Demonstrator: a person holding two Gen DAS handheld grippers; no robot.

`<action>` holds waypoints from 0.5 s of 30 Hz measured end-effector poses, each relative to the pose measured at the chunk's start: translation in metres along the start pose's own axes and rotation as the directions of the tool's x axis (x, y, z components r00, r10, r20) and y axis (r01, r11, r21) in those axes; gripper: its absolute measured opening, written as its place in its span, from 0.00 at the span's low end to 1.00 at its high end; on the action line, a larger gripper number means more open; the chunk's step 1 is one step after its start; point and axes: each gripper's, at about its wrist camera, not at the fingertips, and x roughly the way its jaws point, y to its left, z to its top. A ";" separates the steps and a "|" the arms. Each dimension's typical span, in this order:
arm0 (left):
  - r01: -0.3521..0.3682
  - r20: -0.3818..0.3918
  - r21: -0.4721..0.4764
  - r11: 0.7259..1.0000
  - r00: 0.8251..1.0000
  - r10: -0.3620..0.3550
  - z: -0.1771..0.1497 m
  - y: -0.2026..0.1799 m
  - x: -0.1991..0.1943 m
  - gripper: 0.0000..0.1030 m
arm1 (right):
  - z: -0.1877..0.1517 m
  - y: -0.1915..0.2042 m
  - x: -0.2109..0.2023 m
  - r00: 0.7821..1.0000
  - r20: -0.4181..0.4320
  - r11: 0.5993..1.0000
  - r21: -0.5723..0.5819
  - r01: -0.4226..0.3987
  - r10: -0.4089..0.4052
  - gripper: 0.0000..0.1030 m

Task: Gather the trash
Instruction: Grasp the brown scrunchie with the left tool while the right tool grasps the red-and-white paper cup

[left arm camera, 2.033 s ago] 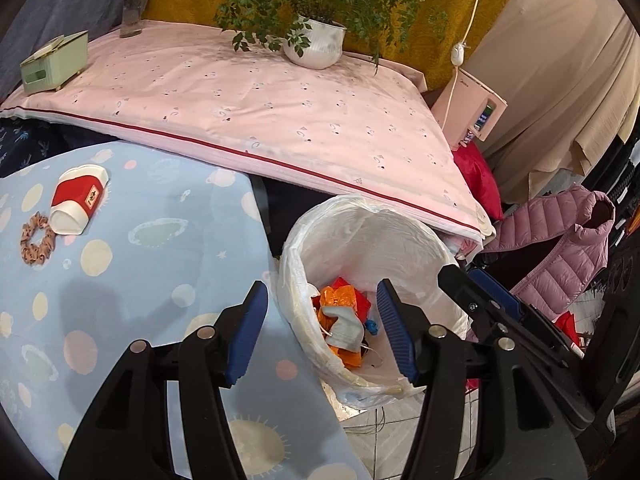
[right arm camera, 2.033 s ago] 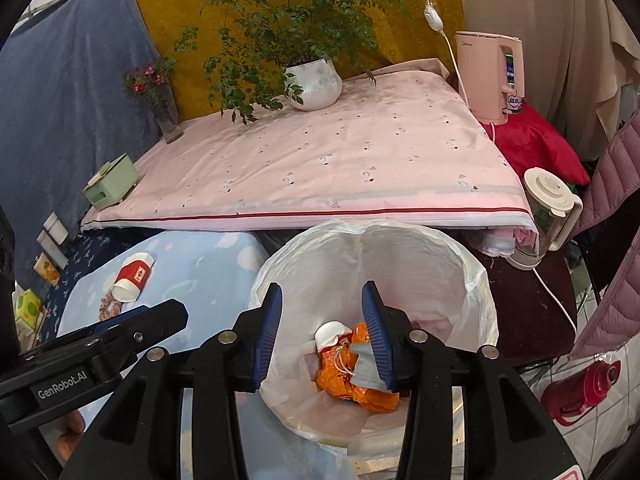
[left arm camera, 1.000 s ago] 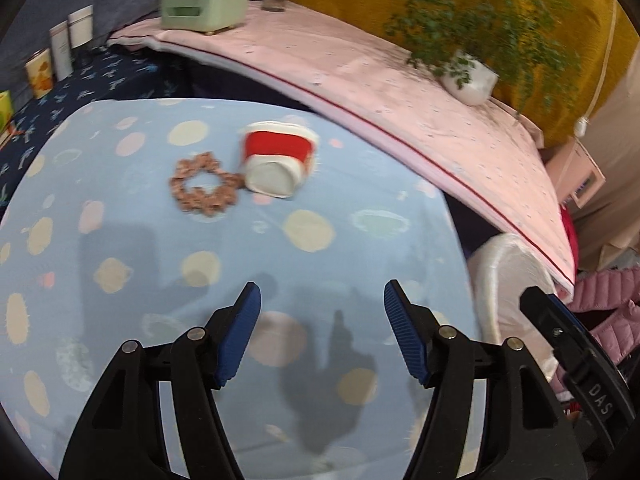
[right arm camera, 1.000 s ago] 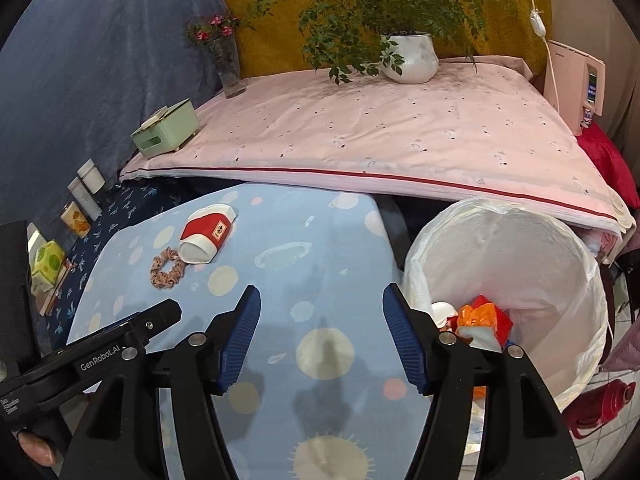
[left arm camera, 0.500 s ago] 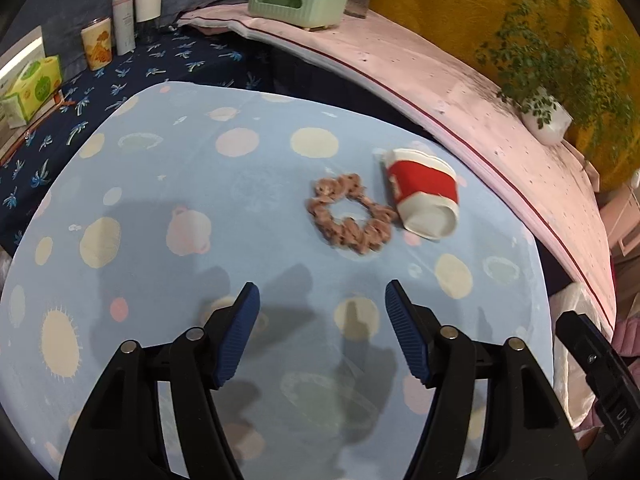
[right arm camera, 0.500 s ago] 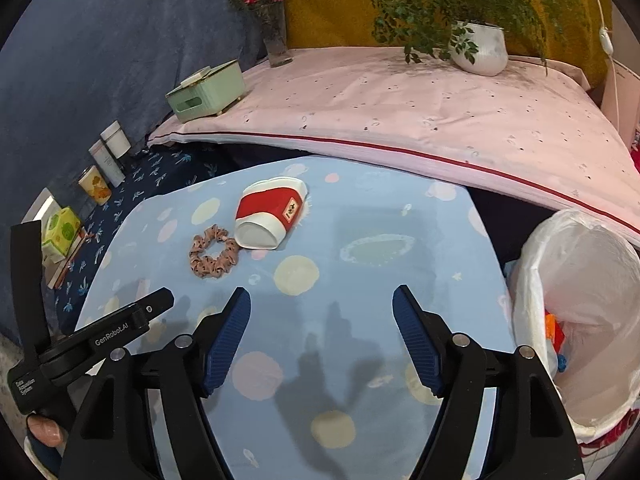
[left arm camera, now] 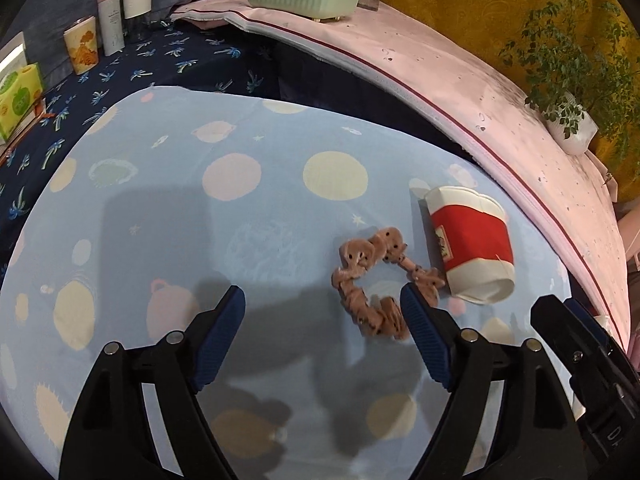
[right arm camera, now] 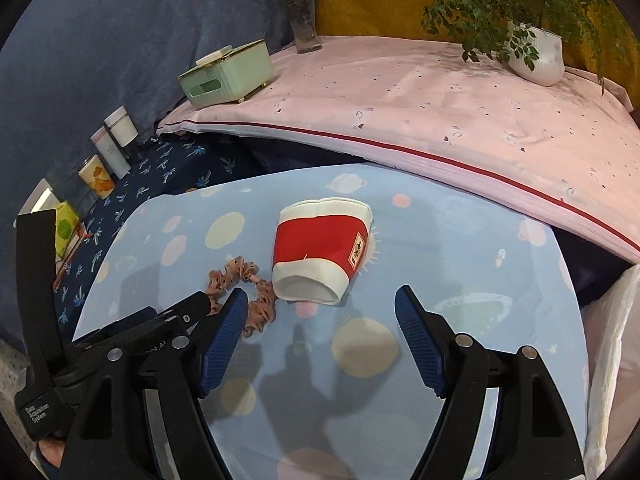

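Your left gripper [left arm camera: 322, 306] hides the near edge of the hair tie [left arm camera: 374, 285]: its right finger [left arm camera: 424, 340] covers part of the loop, and from your right wrist camera the same tool blocks the tie's left end. The trash bag [right arm camera: 612, 360] shows only as a white strip cut off at the right edge of that view, so you cannot see what it holds. The label on the paper cup [right arm camera: 322, 250] is too small to read.

Both your grippers are spread wide and hold nothing. The right gripper [right arm camera: 320, 316] hangs over the blue spotted cloth [right arm camera: 460, 240], with the cup lying on its side just ahead of the gap between the fingers. The tie lies just beside the cup's base, possibly touching it. The cloth is bare to the left in your left camera [left arm camera: 160, 200]. Behind the cup a dark gap separates the cloth's far edge from the pink bedding [right arm camera: 440, 100], which sits higher.
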 end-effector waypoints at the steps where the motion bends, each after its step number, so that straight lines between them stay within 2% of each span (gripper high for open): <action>1: -0.003 -0.003 0.005 1.000 1.000 0.003 0.002 0.000 0.004 0.74 | 0.003 0.001 0.005 1.000 -0.003 1.000 0.001 0.000 0.000 0.71; 15: -0.009 0.016 0.034 0.999 1.000 0.008 0.015 0.002 0.031 0.69 | 0.023 0.003 0.058 0.999 -0.038 1.000 0.022 0.001 -0.001 0.71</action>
